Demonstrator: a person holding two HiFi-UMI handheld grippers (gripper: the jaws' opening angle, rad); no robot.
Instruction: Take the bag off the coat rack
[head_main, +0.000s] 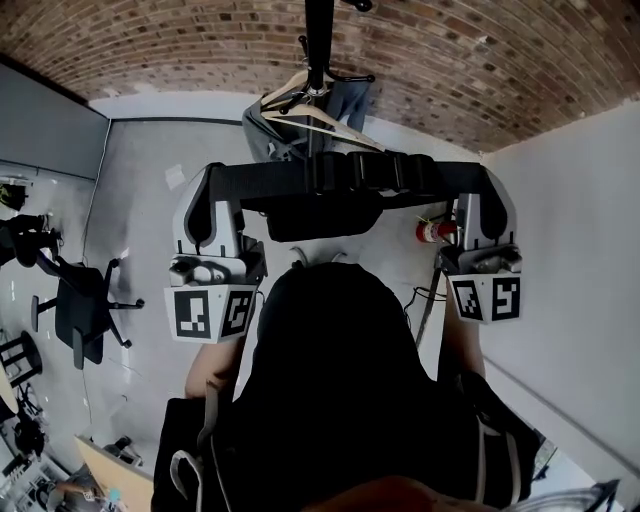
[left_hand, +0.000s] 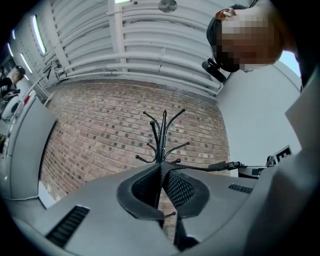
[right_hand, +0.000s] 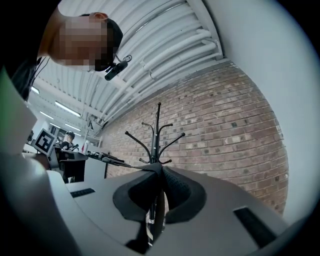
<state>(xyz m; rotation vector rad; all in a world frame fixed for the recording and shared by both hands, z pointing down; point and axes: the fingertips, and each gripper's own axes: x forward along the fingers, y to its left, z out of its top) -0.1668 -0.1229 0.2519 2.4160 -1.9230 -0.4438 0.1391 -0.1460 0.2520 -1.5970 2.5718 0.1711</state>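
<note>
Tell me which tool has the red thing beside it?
The right tool: the red fire extinguisher shows just beside it in the head view. The left tool, also gripping the bag strap, has a black office chair off its side.

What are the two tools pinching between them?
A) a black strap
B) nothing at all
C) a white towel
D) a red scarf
A: a black strap stretches from the left tool across to the right tool, and each tool's jaws are shut on it.
</note>
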